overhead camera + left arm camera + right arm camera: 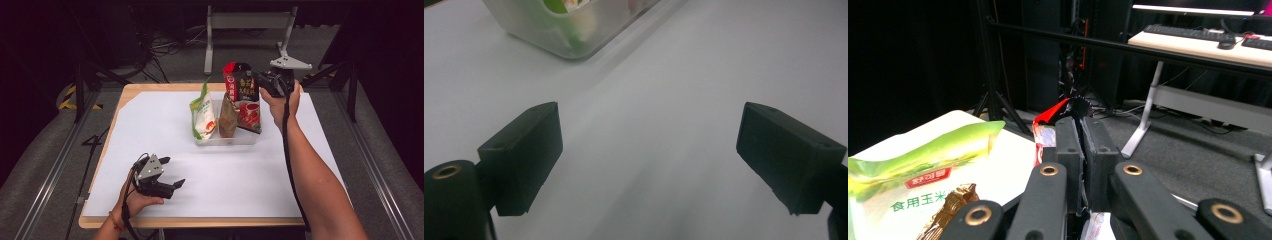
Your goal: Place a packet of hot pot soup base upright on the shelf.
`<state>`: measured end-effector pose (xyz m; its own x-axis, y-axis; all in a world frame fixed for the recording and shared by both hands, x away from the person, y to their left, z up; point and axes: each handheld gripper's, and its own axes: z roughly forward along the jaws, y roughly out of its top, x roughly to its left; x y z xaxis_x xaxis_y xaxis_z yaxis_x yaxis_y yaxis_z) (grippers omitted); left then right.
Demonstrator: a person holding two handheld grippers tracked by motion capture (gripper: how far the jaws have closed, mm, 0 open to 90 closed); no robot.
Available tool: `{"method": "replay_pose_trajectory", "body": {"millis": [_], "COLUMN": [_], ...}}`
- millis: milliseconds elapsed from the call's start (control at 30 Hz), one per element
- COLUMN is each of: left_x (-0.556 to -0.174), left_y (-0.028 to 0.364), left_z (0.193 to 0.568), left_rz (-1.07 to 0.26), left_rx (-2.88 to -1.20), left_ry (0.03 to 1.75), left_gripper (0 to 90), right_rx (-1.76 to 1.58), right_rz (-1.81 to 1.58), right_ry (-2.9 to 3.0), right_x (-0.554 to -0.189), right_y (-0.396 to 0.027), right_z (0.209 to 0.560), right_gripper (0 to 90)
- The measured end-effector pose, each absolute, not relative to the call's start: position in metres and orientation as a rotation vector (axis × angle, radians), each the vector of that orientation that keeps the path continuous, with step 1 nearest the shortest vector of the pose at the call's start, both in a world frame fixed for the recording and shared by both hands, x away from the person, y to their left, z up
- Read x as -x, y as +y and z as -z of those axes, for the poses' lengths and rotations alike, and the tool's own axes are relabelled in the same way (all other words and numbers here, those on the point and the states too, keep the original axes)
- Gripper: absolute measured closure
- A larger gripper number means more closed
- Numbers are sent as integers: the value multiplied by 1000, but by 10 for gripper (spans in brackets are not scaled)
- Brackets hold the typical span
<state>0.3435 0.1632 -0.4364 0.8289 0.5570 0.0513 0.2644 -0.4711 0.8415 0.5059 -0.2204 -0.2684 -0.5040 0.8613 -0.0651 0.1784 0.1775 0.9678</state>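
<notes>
Three pouches stand in the bin [250, 138]; right gripper [256, 80] clamps the red-black pouch [243, 95] (Chinese print); left gripper [172, 175] spread wide.

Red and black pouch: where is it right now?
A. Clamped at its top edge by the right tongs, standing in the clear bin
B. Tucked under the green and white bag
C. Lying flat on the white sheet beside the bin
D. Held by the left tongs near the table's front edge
A: the right tongs are shut on the top of the red and black pouch, whose lower end sits in the clear bin.
</notes>
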Motion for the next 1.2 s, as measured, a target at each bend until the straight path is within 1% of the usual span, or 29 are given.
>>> {"method": "replay_pose_trajectory", "body": {"millis": [433,1000,1033,1200], "left_x": [-344,-343,-343,-343], "left_y": [161,161,161,160], "left_z": [437,437,438,438], "left_rz": [-401,-403,-403,-403], "left_rx": [-2089,-2097,-2099,-2101], "left_ry": [601,603,604,600], "left_gripper": [121,121,121,121], "right_rx": [-919,-866,-862,-873], "right_rz": [-1433,-1456,-1471,-1451], "right_ry": [1795,1830,1851,1850], "right_x": [-496,-481,-482,-483], "right_y": [-226,-239,-241,-245], "right_z": [297,304,304,304], "right_gripper": [869,845,800,799]}}
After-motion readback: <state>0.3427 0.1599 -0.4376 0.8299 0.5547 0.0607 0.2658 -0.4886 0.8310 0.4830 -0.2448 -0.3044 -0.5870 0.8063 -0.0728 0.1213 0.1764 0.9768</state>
